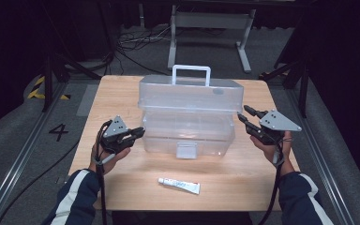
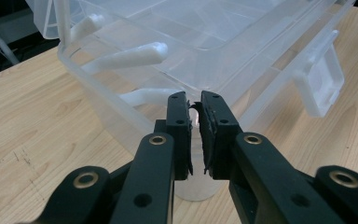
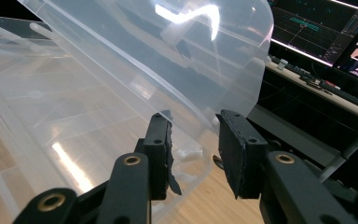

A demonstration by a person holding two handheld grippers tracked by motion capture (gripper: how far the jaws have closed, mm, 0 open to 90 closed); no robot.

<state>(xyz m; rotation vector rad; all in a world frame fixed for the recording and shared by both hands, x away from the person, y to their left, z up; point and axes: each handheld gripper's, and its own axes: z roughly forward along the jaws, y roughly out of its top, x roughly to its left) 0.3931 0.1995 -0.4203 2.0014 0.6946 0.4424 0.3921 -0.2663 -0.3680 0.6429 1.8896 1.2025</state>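
I am logging the clear plastic storage box (image 1: 187,126) with a white carry handle (image 1: 191,74) sitting mid-table on the pale wooden tabletop (image 1: 122,187), its translucent lid (image 1: 190,93) standing partly raised above the base, and its white front latch (image 1: 186,150) hanging loose toward my side. I am holding the left gripper (image 1: 138,133) just beside the box's left end; in the left gripper view its black jaws are standing nearly together, with a thin edge of clear plastic at the box's corner (image 2: 196,109) showing in the narrow gap, though I cannot tell whether the pads are actually pressing on it. I am holding the right gripper (image 1: 244,117) at the box's right end, beside the lid's edge; in the right gripper view the jaws are standing apart, with the curved rim of the lid (image 3: 193,116) lying between them and the pads clear of it. I am also noting a small white tube with a printed label (image 1: 179,185) lying flat on the tabletop near the front edge, well apart from both grippers and in front of the box.
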